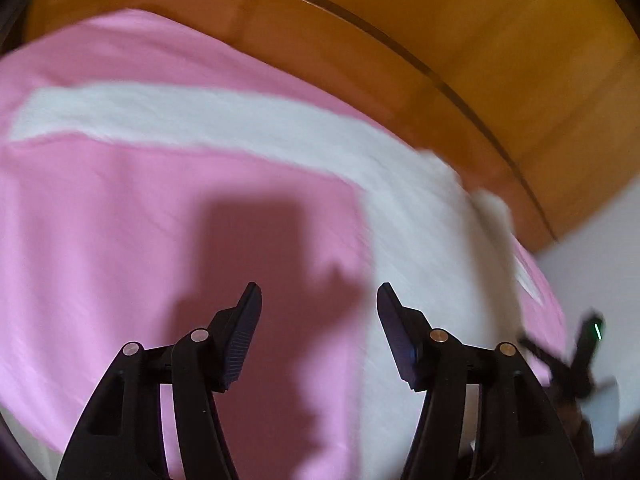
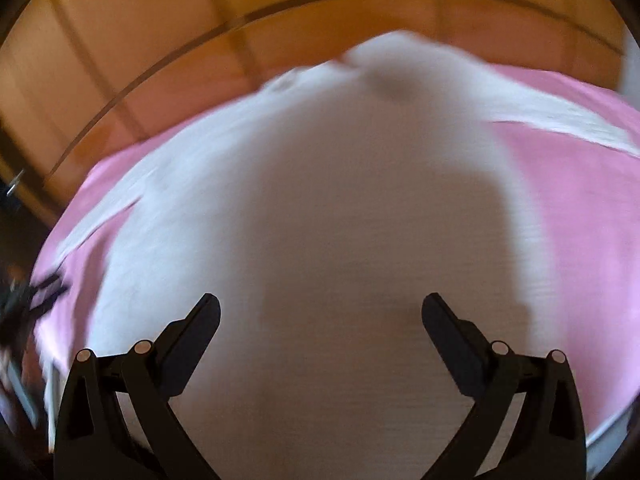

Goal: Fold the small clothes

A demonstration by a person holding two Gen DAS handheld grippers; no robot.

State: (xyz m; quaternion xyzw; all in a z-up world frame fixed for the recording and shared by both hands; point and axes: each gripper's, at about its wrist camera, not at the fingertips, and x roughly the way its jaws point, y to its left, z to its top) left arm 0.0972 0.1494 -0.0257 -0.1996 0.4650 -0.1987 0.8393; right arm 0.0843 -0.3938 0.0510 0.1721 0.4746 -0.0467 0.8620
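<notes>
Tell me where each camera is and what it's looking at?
Left wrist: sits on the left gripper, looking down at the pink sheet and white garment; its open fingers show, nothing between them.
Right wrist: sits on the right gripper, looking down over the white garment; its open fingers show.
Shared: garment, sheet, wooden headboard, and each glimpses the other gripper.

Both views motion-blurred and bowed by fisheye, dark at corners. Warm, fairly bright light. Hard gripper shadow on pink sheet (image 1: 100,220); softer shadow on white cloth (image 2: 320,220). Wood (image 1: 480,40) smeared.
</notes>
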